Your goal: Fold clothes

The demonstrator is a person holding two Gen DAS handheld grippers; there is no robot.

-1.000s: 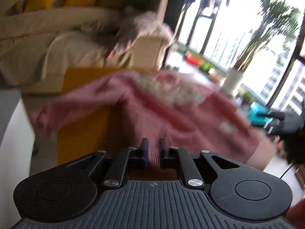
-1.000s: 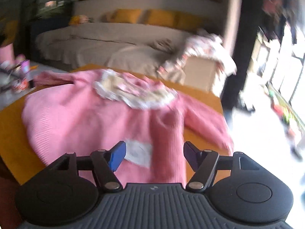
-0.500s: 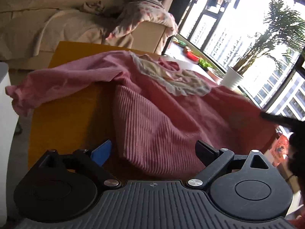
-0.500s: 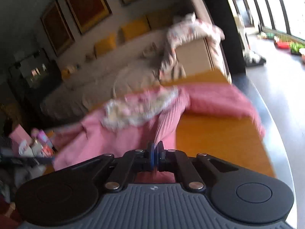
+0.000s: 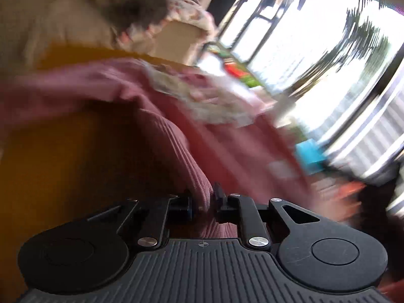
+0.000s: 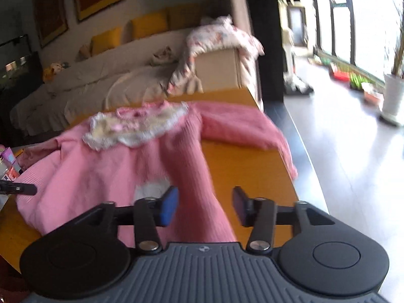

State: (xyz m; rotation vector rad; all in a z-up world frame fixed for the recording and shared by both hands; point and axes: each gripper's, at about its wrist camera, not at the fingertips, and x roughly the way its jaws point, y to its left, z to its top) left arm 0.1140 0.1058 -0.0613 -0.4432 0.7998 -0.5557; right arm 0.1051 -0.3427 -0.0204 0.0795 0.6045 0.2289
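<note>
Left wrist view: left tool [image 5: 203, 197] closing on soft, light pink sweater [image 5: 176, 136] hem; right tool [image 6: 203, 203] opening, sweater lying loose between.

A yellow table [image 6: 250, 166] carries a pink knit sweater [image 6: 106, 171] spread across its top

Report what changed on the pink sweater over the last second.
Left gripper, open wide half a second ago, is closing on the pink sweater hem. Right gripper, then pinched on the hem, is opening; the fabric lies loose between its fingers. Both views rolled. The sweater stays spread on the yellow table, collar away from the grippers.
</note>
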